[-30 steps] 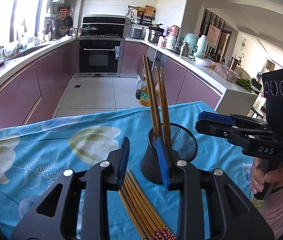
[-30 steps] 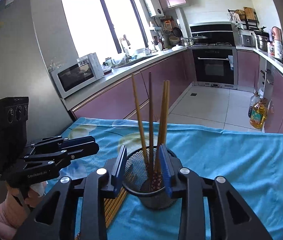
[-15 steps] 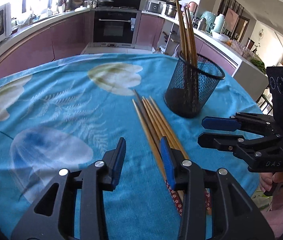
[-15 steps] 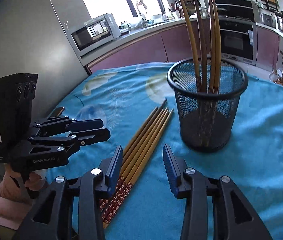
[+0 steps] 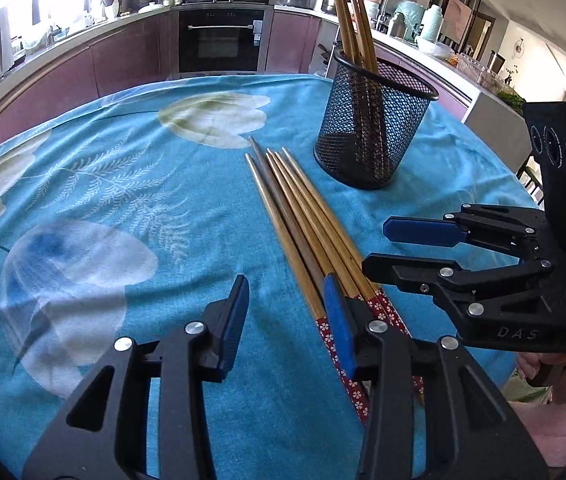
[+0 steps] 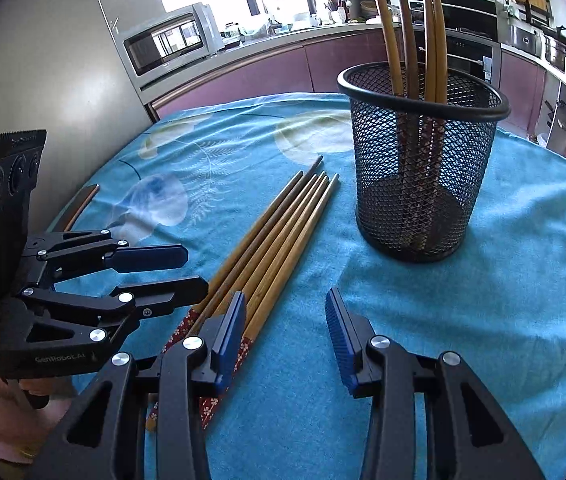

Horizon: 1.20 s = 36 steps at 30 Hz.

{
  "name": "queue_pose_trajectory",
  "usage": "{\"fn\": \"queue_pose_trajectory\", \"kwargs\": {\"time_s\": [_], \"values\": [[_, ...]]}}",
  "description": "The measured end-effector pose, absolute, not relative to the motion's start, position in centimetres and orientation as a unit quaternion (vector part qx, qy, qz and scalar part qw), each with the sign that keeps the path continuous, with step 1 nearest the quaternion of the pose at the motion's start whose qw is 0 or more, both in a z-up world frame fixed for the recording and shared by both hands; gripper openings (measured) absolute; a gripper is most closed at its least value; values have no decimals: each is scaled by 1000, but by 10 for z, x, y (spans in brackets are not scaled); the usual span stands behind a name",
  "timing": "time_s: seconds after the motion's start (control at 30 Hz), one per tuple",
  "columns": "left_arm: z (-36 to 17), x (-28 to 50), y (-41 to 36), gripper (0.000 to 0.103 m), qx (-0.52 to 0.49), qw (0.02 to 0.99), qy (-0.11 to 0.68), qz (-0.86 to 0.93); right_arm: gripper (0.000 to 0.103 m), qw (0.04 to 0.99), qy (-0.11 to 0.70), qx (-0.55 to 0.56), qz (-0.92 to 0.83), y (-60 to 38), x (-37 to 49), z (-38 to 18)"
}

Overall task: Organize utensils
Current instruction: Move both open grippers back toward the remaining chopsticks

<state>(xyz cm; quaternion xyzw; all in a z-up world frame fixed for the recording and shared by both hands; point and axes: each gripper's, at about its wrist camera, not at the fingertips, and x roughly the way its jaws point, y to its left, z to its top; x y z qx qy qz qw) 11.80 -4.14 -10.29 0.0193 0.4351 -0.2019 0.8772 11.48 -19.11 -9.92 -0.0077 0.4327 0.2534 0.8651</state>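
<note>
A blue flowered tablecloth [image 5: 131,184] covers the table and fills most of both wrist views. It looks soft and a little napped, so thin things lying on it should not roll far, but a finger pressed down could drag the fabric.

The black mesh cup [image 5: 375,128] stands upright at the upper right of the left wrist view and at the upper right centre of the right wrist view [image 6: 423,160]. It is light-looking wire mesh and would likely tip if knocked at the rim. Inside it stand four chopsticks [image 6: 407,40], patterned ends down, leaning against the rim and rising out of the frame top.

The loose chopsticks [image 5: 303,216], about five, lie side by side on the cloth just beside the cup, running from the centre toward the lower middle of each view [image 6: 271,240]. They look like light, stiff, smooth wood, likely slippery and hard to separate; the thicker red-patterned ends nearest the cameras seem the best place to pinch.

The left gripper [image 5: 287,312] is at the bottom centre, its jaws opening with only cloth between them; its right finger lies over the patterned ends. The right gripper [image 6: 287,328], bottom centre of its own view, is parted and grasps nothing, its left finger overlapping the bundle.
</note>
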Motion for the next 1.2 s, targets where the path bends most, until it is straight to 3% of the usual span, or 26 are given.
{"fn": "queue_pose_trajectory", "kwargs": {"time_s": [0.57, 0.83, 1.2], "values": [[-107, 119, -44, 38, 30, 878, 437, -191, 39, 871, 430, -39, 234, -187, 115, -101], [-106, 120, -41, 32, 26, 877, 440, -189, 39, 870, 433, -48, 229, -188, 115, -101], [-108, 133, -42, 31, 26, 877, 444, -182, 32, 872, 435, -55, 219, -180, 130, -103]]}}
